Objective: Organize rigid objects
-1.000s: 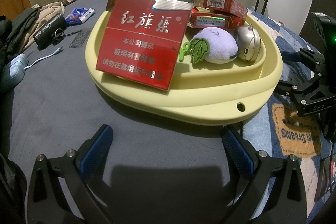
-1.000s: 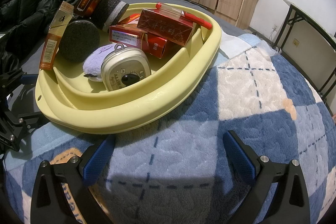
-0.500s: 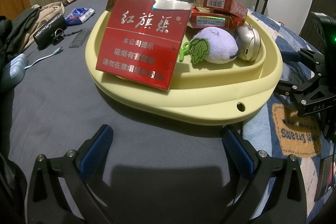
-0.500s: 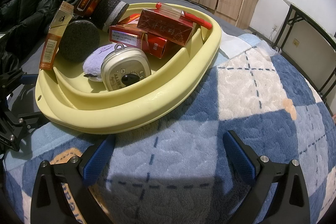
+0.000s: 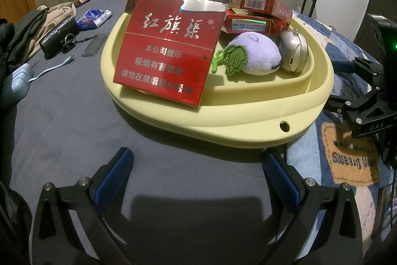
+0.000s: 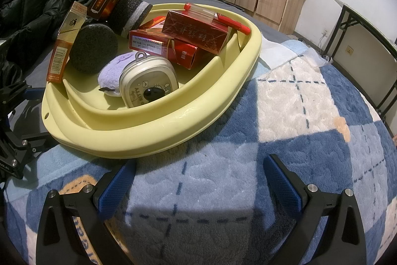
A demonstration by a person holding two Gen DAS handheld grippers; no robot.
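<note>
A pale yellow basin (image 5: pixel 248 123) (image 6: pixel 148 131) sits on the bed and holds several things. A large red cigarette carton (image 5: pixel 168 49) leans at its near left edge. Behind it lie smaller red boxes (image 5: pixel 258 14) (image 6: pixel 196 31), a purple plush toy (image 5: pixel 255 56) (image 6: pixel 111 71), a silver tin (image 5: pixel 295 54) (image 6: pixel 148 86), a red pen (image 6: pixel 230 22) and dark round sponges (image 6: pixel 95 49). My left gripper (image 5: pixel 196 165) is open and empty, just short of the basin. My right gripper (image 6: pixel 198 170) is open and empty over the blanket, in front of the basin.
A blue and white checked blanket (image 6: pixel 297 116) covers the right of the bed, a grey sheet (image 5: pixel 62 116) the left. A black pouch (image 5: pixel 57 36), a charging cable (image 5: pixel 49 70), a blue packet (image 5: pixel 94 16) and clothes (image 5: pixel 24 31) lie at left. A black jacket (image 6: pixel 37 16) lies behind the basin.
</note>
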